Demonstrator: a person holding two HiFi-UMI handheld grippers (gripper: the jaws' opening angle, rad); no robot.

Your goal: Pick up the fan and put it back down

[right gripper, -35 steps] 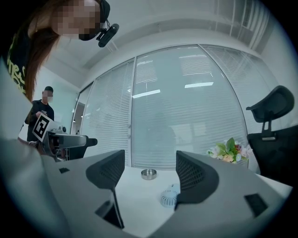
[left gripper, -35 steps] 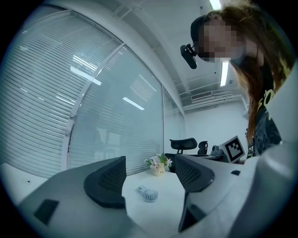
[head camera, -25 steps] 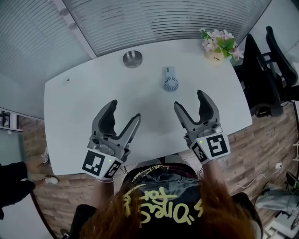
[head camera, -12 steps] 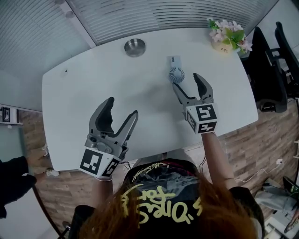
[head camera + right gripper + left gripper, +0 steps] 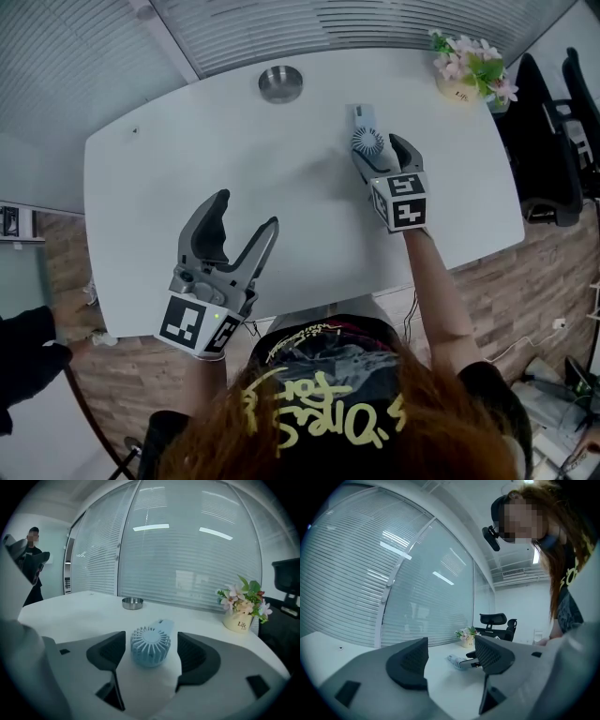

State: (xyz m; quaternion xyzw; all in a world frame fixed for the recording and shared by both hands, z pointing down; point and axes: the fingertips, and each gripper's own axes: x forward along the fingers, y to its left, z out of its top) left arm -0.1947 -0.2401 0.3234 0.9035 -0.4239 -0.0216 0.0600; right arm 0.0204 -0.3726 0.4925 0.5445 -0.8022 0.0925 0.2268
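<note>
Between jaws of right gripper: fan

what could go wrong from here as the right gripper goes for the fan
1. The right gripper is open, with the round head of the fan between its jaws and gaps on both sides. Closing on that curved grille, the pads may push it out forward.
2. The fan lies flat on the table with its handle pointing away. A grip on the head alone could let it droop or twist when lifted.
</note>
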